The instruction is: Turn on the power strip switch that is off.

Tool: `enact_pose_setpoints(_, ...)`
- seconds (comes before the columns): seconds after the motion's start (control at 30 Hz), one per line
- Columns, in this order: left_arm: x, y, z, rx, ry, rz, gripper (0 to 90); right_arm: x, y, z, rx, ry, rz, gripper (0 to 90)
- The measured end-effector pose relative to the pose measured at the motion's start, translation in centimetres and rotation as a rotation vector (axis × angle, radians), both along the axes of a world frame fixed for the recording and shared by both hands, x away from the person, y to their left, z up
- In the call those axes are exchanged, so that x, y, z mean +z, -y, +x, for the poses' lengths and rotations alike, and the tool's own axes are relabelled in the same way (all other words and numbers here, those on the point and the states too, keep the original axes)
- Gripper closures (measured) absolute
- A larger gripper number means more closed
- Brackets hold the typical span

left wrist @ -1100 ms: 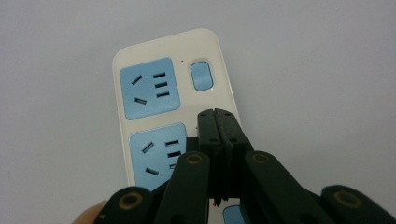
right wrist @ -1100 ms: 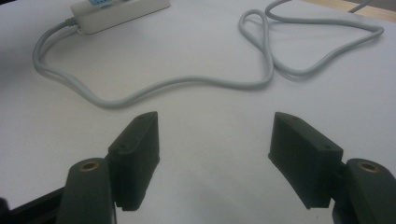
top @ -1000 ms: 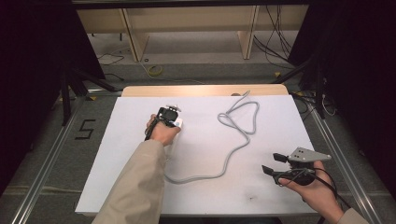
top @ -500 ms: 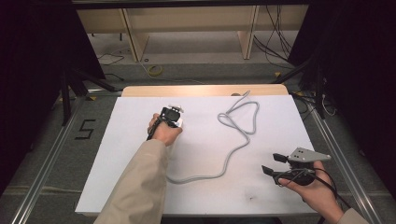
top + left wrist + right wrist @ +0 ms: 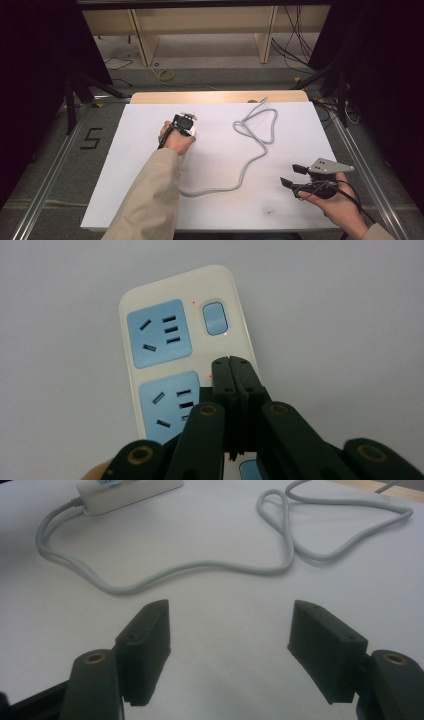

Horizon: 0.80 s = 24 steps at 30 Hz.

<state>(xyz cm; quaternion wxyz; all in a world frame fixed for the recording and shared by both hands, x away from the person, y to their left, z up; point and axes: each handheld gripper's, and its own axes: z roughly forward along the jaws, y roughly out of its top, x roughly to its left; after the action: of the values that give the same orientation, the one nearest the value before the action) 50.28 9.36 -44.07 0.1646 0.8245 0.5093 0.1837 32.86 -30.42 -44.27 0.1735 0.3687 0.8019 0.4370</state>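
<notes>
Left gripper (image 5: 234,371) hovering, jaws pressed together, over cream plastic power strip with blue sockets (image 5: 185,360) at centre frame.
Right gripper (image 5: 227,647) is idling, jaws spread wide and empty, at lower right of the white table (image 5: 300,125). Pressing off-centre is risking missing the blue rocker switch (image 5: 216,318) or sliding the strip along its grey cable (image 5: 200,570).
</notes>
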Motion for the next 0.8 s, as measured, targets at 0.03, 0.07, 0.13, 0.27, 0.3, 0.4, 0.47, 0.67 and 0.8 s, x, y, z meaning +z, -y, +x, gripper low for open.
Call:
enact_pose_setpoints(0.03, 0.00, -0.02, 0.00, 0.002, -0.001, -0.002, 89.9, 0.00, 0.00, 0.00, 0.000, 0.002, 0.000, 33.4)
enact_pose_setpoints(0.07, 0.00, -0.01, 0.01, 0.002, -0.002, -0.001, 89.9, 0.00, 0.00, 0.00, 0.000, 0.002, 0.000, 33.4)
enact_pose_setpoints(0.13, -0.01, 0.03, 0.00, 0.004, -0.001, 0.000, 89.9, 0.01, -0.01, -0.02, 0.000, 0.001, 0.000, 33.3)
enact_pose_setpoints(0.27, -0.02, 0.05, 0.00, 0.006, -0.003, -0.001, 89.9, 0.00, -0.01, -0.01, 0.001, 0.001, 0.000, 33.4)
enact_pose_setpoints(0.3, -0.01, -0.01, 0.03, 0.005, -0.005, -0.002, 90.0, 0.00, -0.02, -0.01, 0.001, 0.001, 0.000, 33.3)
enact_pose_setpoints(0.4, -0.03, 0.03, 0.00, -0.003, -0.006, 0.004, 90.0, 0.01, 0.00, -0.01, 0.000, 0.001, -0.001, 33.4)
enact_pose_setpoints(0.47, -0.14, 0.15, -0.04, -0.003, 0.000, 0.014, 90.0, 0.02, 0.00, -0.02, -0.001, 0.002, -0.001, 33.4)
enact_pose_setpoints(0.67, -0.16, 0.32, -0.13, -0.007, 0.006, 0.029, 90.0, 0.04, -0.03, -0.07, 0.000, 0.003, 0.000, 33.4)
enact_pose_setpoints(0.8, -0.14, 0.28, -0.10, -0.002, 0.003, 0.026, 90.0, 0.03, -0.01, -0.05, 0.000, 0.002, 0.001, 33.4)
